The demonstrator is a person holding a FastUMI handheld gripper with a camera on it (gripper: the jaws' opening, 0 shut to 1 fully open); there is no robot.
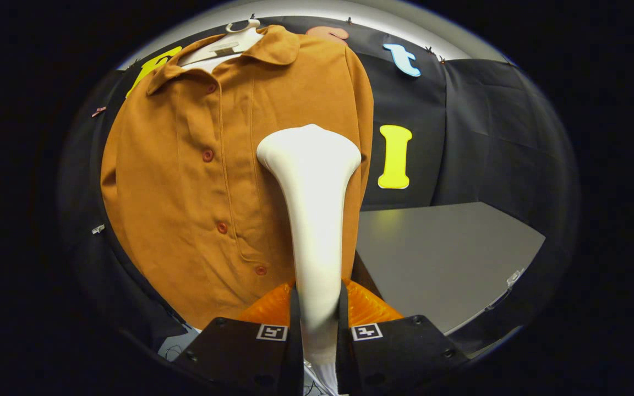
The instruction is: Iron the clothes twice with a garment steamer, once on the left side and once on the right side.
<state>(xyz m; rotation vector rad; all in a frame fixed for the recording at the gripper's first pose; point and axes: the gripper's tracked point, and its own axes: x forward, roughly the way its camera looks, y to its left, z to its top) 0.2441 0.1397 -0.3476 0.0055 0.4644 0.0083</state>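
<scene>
Jaws clamped on the handle of the white garment steamer (311, 220), both fingers pressing its sides. Steamer head resting against the brown shirt (212, 165), hung just ahead, beside the grey table (438, 258).

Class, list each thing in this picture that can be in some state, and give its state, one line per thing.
Gripper: shut on the white garment steamer's handle.
White garment steamer: held upright, head against the shirt to the right of the button row.
Brown-orange buttoned shirt: hanging, buttoned up, collar folded down.
White hanger: carrying the shirt on the booth's wall.
Grey table: bare where it shows.
</scene>
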